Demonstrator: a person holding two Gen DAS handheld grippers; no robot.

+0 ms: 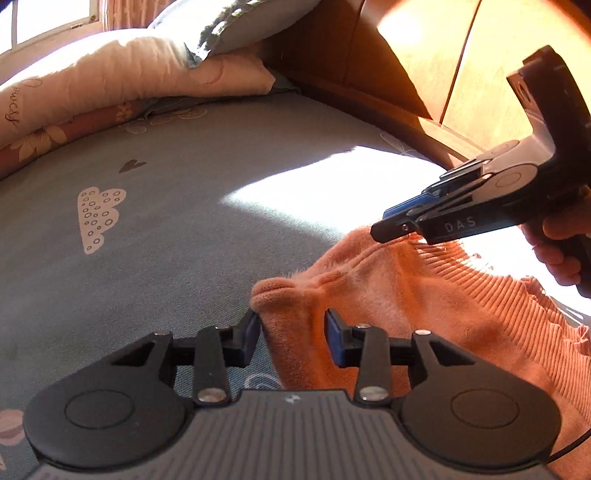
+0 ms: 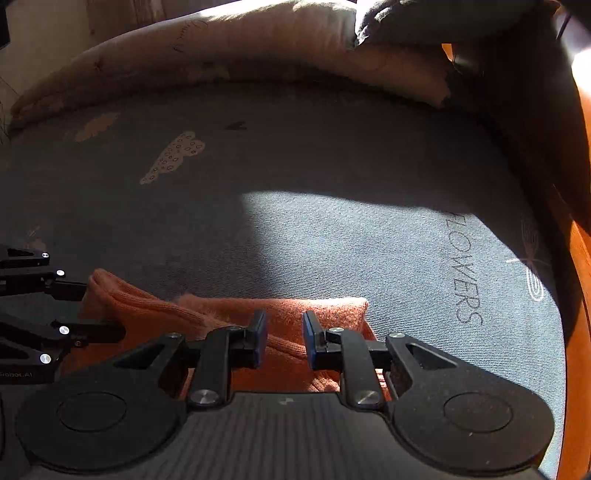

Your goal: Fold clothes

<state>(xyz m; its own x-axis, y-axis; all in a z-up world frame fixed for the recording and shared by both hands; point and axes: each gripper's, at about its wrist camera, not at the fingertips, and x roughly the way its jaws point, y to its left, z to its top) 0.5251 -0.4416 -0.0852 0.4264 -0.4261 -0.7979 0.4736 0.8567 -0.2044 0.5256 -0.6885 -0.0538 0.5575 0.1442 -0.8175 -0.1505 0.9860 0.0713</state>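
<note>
Left wrist: left claw (image 1: 291, 338) part-open — orange sweater (image 1: 369, 291) between pads.

A grey-blue bedsheet (image 1: 177, 236) printed with clouds covers the bed; a rolled pink quilt (image 1: 110, 96) lies far, a grey pillow (image 1: 221, 26) atop, wooden headboard (image 1: 424, 59) right.

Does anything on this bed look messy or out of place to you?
Only the orange knitted sweater: it lies bunched and creased on the grey-blue patterned bedsheet, not yet folded flat. Both tools, left and right, hover open over it.
</note>
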